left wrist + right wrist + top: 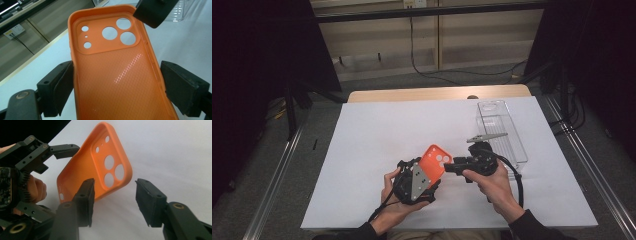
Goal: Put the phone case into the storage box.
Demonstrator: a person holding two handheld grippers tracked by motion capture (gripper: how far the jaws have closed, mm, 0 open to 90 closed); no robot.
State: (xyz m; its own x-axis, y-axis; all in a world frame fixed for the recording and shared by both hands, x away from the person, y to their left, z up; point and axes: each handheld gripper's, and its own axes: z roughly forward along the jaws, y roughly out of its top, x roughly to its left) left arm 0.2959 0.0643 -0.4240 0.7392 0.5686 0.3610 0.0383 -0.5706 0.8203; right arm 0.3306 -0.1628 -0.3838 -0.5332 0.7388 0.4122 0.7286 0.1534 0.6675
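I have the orange phone case (pixel 435 161) just below the middle of the high view, raised off the white sheet (pixel 377 150), with my left gripper (pixel 112 85) clamped across its long sides; in the left gripper view both pads press against its edges. My right gripper (pixel 113 200) sits to the right of it in the high view, jaws partly open and holding nothing; in the right gripper view the camera end of the case lies just beyond them, one corner passing behind the left jaw, so I judge it is not yet gripped. The risk I see: if the right jaws come in on that corner crooked, they could lever the soft case out of the left grip, or bow it so it springs free and drops to the sheet. Squeezing too hard across the cut-outs could also fold the thin rim. Count: one orange case with three large and three small holes at its camera end, two grippers, one clear plastic tray (pixel 502 131) at right of centre, one table
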